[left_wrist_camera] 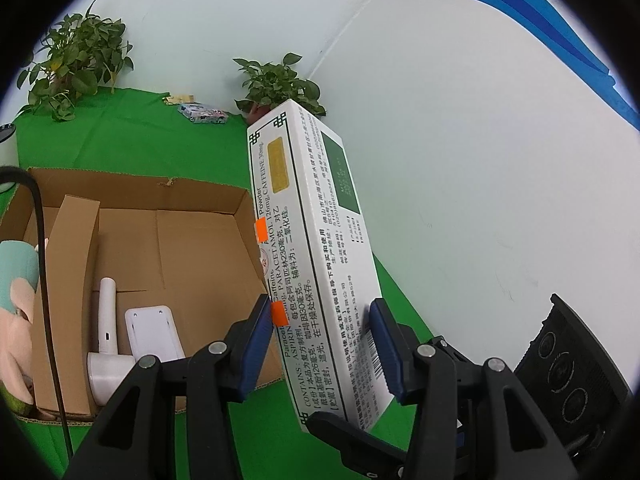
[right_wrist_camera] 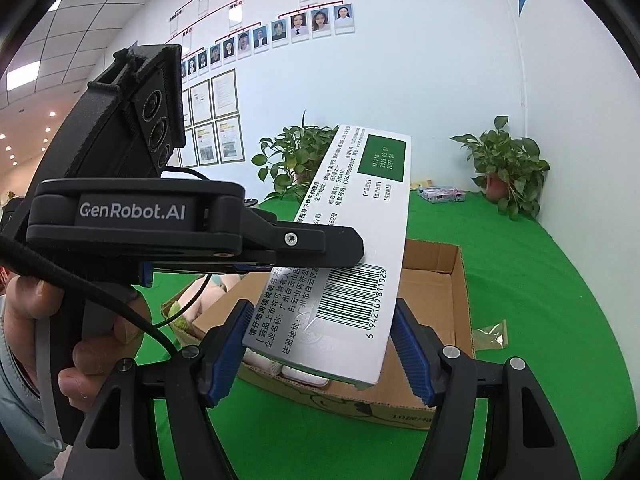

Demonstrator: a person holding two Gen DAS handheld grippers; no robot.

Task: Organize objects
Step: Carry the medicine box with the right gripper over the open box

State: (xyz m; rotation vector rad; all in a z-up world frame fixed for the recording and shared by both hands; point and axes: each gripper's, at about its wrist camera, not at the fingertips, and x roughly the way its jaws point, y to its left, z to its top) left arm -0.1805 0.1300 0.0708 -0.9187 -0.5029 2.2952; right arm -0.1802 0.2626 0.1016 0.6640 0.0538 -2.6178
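Medicine box: the long white medicine box (left_wrist_camera: pixel 304 208) is up in the air above the green cloth (left_wrist_camera: pixel 120 132). It is tilted, with its far end pointing to 12 o'clock.
Left gripper: the left gripper (left_wrist_camera: pixel 320 304) squeezes the thin sides of the medicine box near its low end. The blue pads press on it so it cannot slip.
Right gripper: the right gripper (right_wrist_camera: pixel 323 306) looks clamped on the wide sides of the same end. I think two grips keep a long box from tipping.
Cardboard box: the open cardboard box (left_wrist_camera: pixel 132 178) sits at 9 o'clock from the medicine box. That is likely where it goes.
Already inside: a white tool (left_wrist_camera: pixel 106 340) lies on the bottom, and a soft toy (left_wrist_camera: pixel 16 300) sits behind a cardboard wall.
Free room: the bare floor of the cardboard box looks big enough for the medicine box to lie flat.
Left behind: a small packet (left_wrist_camera: pixel 202 114) lies at 11 o'clock, near a plant (left_wrist_camera: pixel 272 84).
Watch out: the long end could bump the cardboard rim.
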